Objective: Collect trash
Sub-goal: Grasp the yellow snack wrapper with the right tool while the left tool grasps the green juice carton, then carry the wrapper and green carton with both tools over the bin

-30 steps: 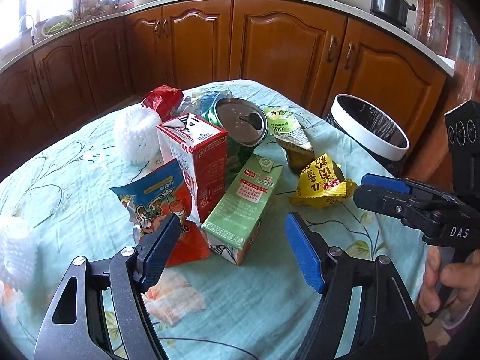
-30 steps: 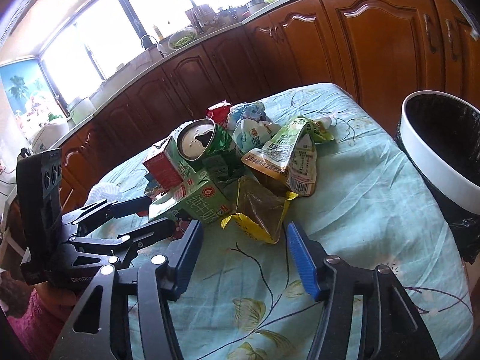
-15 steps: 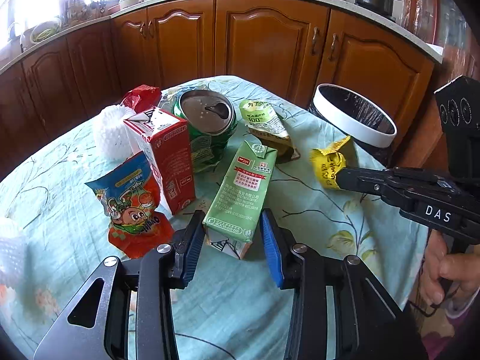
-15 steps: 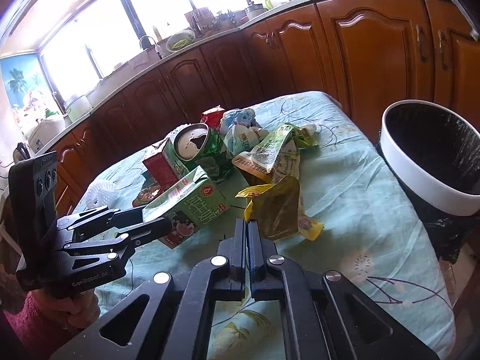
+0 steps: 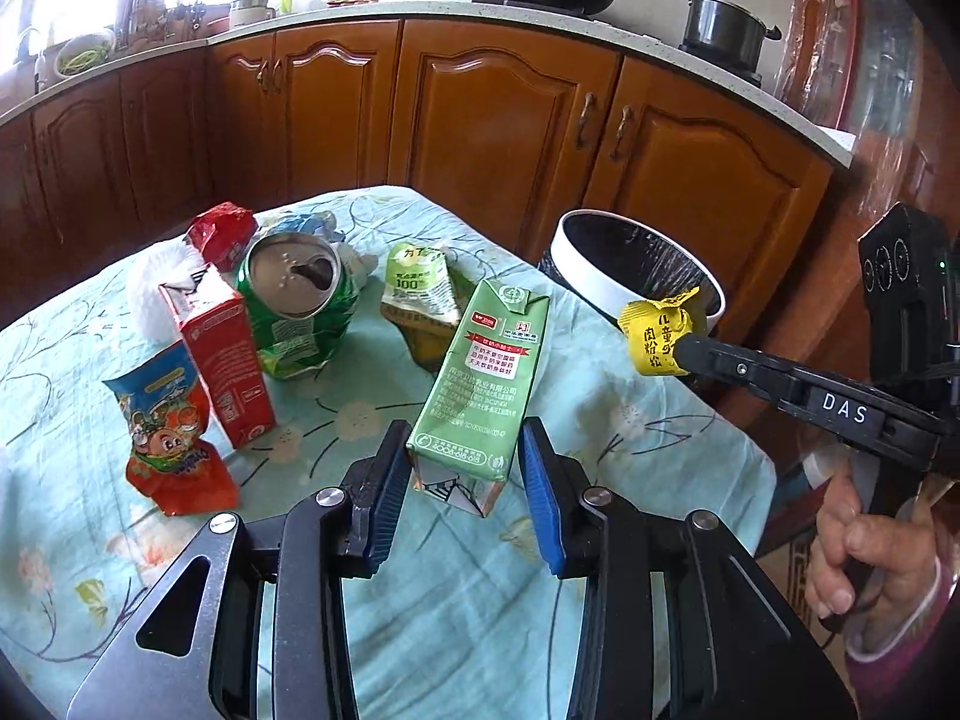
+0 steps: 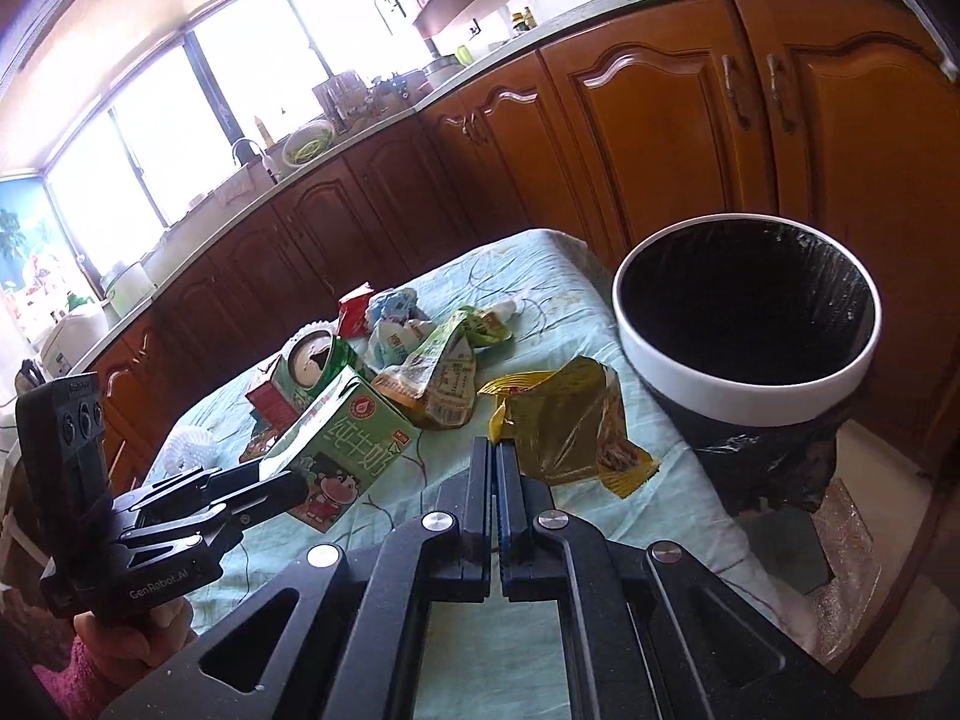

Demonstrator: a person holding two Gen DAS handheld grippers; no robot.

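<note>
My left gripper (image 5: 465, 480) is shut on the base of a green milk carton (image 5: 486, 384), which it holds tilted just above the tablecloth; the carton (image 6: 348, 444) also shows in the right wrist view. My right gripper (image 6: 495, 450) is shut on the edge of a crumpled yellow wrapper (image 6: 558, 420). In the left wrist view that wrapper (image 5: 657, 330) hangs in front of the white rim of the black-lined bin (image 5: 600, 276). The bin (image 6: 738, 396) stands beside the table's right edge, open-topped.
On the flowered cloth (image 5: 420, 600) lie a dented green can (image 5: 294, 306), a red carton (image 5: 222, 354), a blue-and-red snack bag (image 5: 168, 420), a green pouch (image 5: 420, 294), a red wrapper (image 5: 219, 231) and white foam netting (image 5: 150, 294). Wooden cabinets stand behind.
Both grippers have shut, the left on the green carton and the right on the yellow wrapper. Each has lifted its item off the cloth and carried it toward the bin.
</note>
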